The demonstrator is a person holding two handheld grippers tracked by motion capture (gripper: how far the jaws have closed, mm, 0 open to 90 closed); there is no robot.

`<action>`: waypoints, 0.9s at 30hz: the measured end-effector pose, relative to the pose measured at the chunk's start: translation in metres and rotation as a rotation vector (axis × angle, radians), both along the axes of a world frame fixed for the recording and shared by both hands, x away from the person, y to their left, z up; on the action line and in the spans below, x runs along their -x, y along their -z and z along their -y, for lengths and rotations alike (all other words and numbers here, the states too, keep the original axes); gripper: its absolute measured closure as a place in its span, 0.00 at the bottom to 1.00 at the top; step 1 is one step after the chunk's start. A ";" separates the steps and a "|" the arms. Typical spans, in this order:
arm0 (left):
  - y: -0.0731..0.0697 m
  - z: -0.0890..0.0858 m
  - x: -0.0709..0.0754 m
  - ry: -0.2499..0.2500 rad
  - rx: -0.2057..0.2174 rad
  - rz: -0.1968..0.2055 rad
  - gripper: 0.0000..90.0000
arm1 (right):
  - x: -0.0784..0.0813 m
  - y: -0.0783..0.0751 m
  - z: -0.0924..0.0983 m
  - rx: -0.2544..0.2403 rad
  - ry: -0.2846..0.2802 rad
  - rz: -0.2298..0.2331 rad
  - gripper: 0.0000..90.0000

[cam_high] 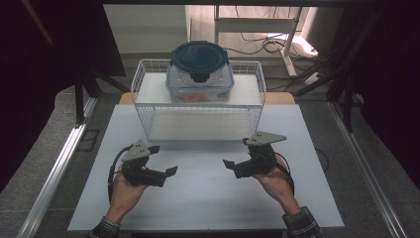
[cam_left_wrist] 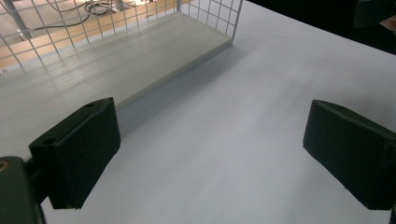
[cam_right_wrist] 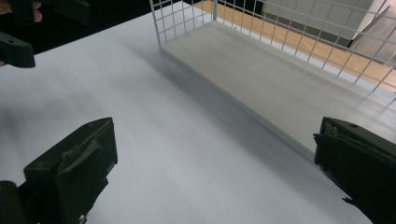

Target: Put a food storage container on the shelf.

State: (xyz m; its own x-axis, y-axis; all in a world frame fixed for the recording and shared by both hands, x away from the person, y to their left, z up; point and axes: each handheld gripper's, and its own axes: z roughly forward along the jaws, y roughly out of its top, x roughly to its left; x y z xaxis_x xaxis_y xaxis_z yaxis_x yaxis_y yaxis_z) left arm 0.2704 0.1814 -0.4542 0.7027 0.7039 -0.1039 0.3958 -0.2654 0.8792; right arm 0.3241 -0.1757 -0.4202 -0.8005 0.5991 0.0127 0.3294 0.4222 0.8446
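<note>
White wire shelf rack [cam_high: 141, 79] — clear lidded container [cam_high: 200, 74] on its upper tier, lower tier bare. Left gripper [cam_high: 163, 158] and right gripper [cam_high: 236, 152] rest near the table's [cam_high: 208, 198] front edge, jaws spread, holding nothing — well apart from the container. Work apparently unstarted; everything remains.

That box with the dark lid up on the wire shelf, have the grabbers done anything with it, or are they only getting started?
Only getting started, it seems. The lidded box sits on the upper level of the wire rack, lid on and untouched. The left gripper and right gripper rest low over the white table, open, holding nothing, well short of the rack. Reaching for the box likely comes next.
</note>
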 end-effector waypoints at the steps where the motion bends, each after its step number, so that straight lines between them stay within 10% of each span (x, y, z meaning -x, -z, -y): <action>1: 0.001 -0.001 0.002 -0.003 0.003 -0.001 0.04 | 0.001 0.001 0.001 0.003 -0.001 -0.001 0.00; 27: 0.026 -0.023 0.045 -0.057 -0.014 -0.030 0.04 | 0.040 0.016 0.035 0.006 0.024 0.014 0.00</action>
